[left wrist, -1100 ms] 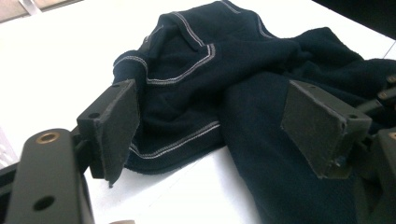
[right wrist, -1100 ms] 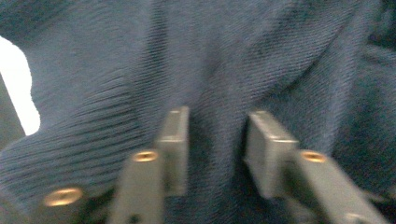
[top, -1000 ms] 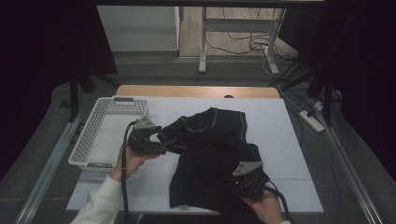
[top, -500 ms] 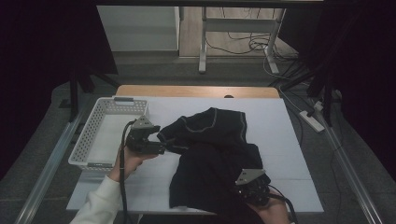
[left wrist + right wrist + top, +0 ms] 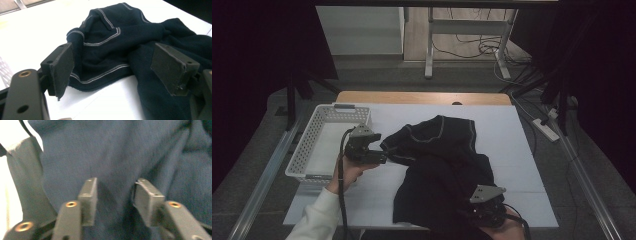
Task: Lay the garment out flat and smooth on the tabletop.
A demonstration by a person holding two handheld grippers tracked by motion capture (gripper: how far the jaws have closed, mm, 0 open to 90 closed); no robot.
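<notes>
A dark garment with pale stitching lay crumpled across the middle of the white surface, its lower edge reaching the near side. The left claw was at the garment's left edge, just right of the white basket; in the left gripper view its jaws stood spread wide, the cloth's stitched hem lying between them without being pinched. The right claw sat over the garment's near right corner; in the right gripper view its jaws were parted, with the dark cloth between and behind them, not clamped.
</notes>
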